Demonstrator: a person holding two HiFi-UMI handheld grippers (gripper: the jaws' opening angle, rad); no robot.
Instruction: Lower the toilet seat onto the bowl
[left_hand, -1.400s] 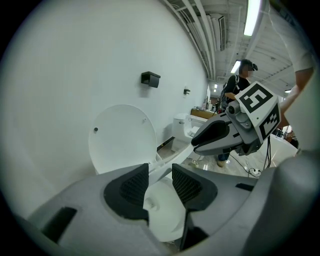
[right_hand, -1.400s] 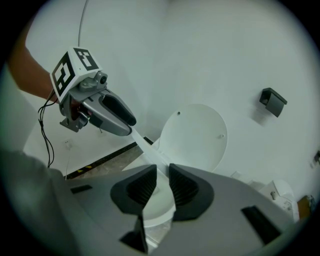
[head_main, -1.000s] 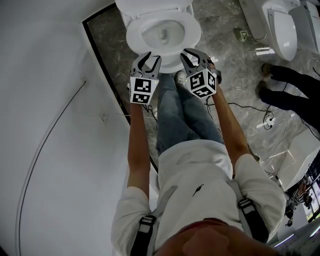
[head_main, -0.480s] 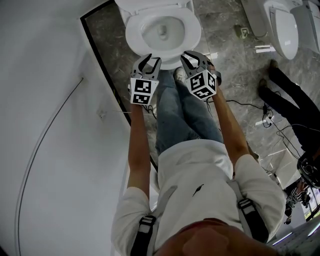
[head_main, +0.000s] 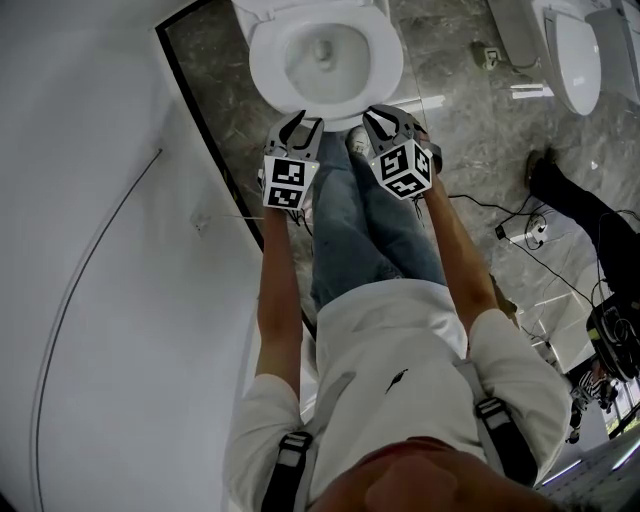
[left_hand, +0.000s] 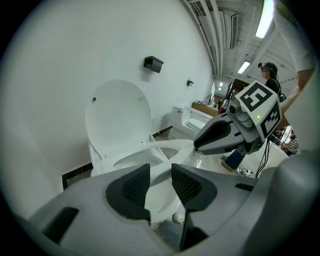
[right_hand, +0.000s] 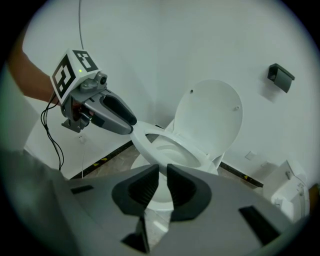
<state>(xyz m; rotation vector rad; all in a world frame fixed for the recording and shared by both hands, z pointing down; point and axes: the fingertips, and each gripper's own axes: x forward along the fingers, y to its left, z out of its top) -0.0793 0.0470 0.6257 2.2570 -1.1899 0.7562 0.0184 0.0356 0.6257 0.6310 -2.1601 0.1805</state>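
At the toilet against the white wall (head_main: 90, 250), the toilet seat (head_main: 385, 62) is down over the bowl (left_hand: 161, 192), roughly level. Cannot tell if it rests fully on the rim. The seat is an oval ring of glossy white plastic. Its long axis runs from the hinge end out to the front, and the rounded front end points at the person's jeans (head_main: 360, 230). The lid (left_hand: 118, 112) stands upright behind it, smooth and white, a rounded egg shape with two small bumpers on its face.

The left tool (head_main: 300, 124) hangs just off the seat's front-left edge. Its jaws are slightly spread, with a clear gap between the ribbed dark pads (left_hand: 136, 186) and only the toilet showing through. The right tool (head_main: 391, 114) is just off the front-right edge, its jaws parted by a narrower slit and nothing pinched. Each tool tip sits very close to the seat front; contact cannot be told.

The floor (head_main: 455, 95) is grey marbled tile with a black strip along the wall. A small black box-shaped fitting (left_hand: 153, 63) is mounted on the wall beside the lid. A second white toilet (head_main: 572, 55) stands well apart on the right.
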